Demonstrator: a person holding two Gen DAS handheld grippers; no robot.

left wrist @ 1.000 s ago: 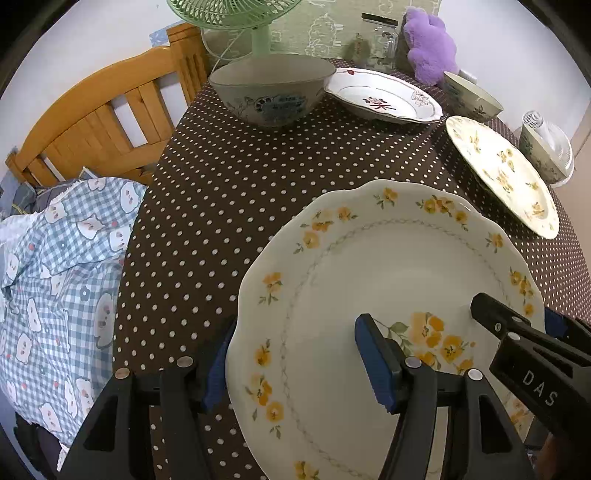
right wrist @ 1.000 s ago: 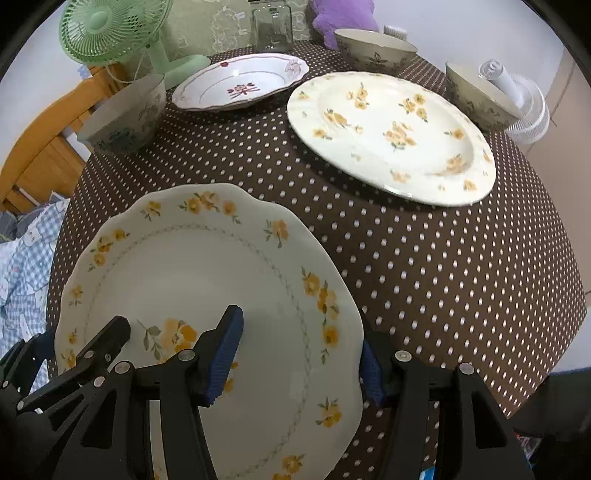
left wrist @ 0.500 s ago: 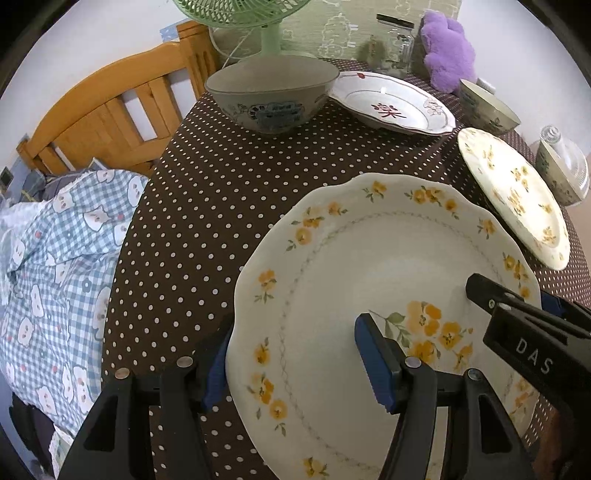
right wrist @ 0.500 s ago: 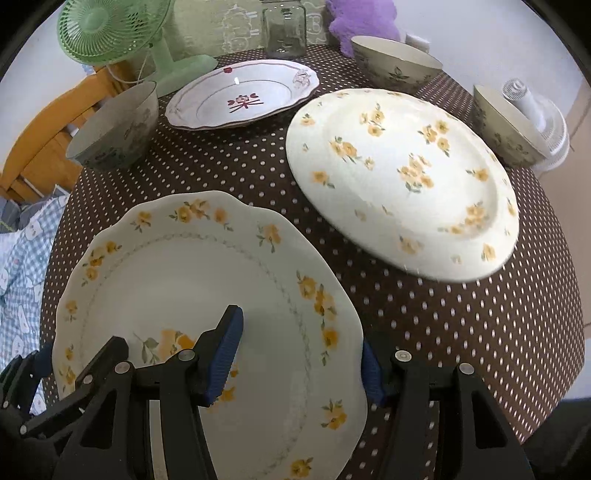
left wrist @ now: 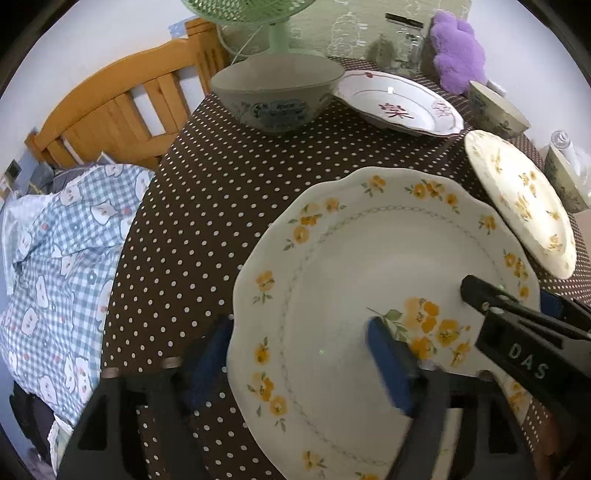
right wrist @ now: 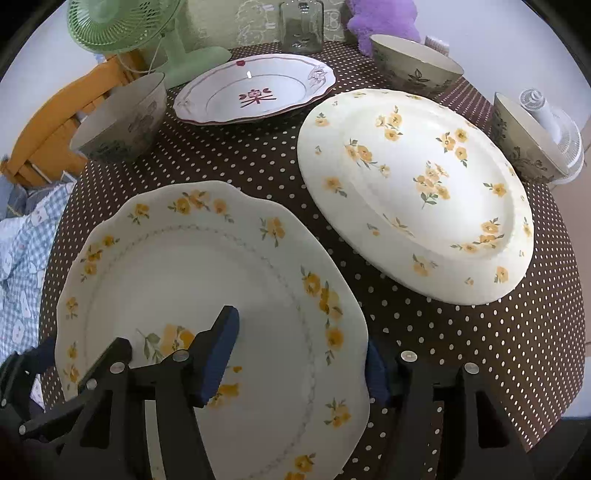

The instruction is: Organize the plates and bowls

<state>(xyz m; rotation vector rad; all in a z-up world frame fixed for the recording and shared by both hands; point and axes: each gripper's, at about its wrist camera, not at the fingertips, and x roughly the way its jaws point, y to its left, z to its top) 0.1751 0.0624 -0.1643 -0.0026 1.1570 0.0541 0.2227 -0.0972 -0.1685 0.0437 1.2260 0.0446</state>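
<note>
A scalloped white plate with yellow flowers (left wrist: 369, 266) (right wrist: 192, 280) is held over the near part of the dotted table. My left gripper (left wrist: 299, 354) grips its left rim, one pad above and one below. My right gripper (right wrist: 299, 354) grips its right rim the same way. A second yellow-flowered plate (right wrist: 417, 192) (left wrist: 521, 199) lies on the table to the right. A red-patterned dish (right wrist: 255, 94) (left wrist: 395, 103) sits at the back. A large grey bowl (left wrist: 275, 92) (right wrist: 122, 122) stands at the back left. Two smaller bowls, one (right wrist: 413, 66) and another (right wrist: 524, 136), stand at the back right.
A green fan (right wrist: 125, 26), a glass jar (right wrist: 301, 26) and a purple plush toy (left wrist: 460, 55) stand along the table's far edge. A small white fan (right wrist: 554, 125) is at the right edge. A wooden chair (left wrist: 122, 107) and checked cloth (left wrist: 62, 266) are left of the table.
Both grippers have moved forward over the table with the scalloped plate held between them. The other plate, dish and bowls now appear closer.
</note>
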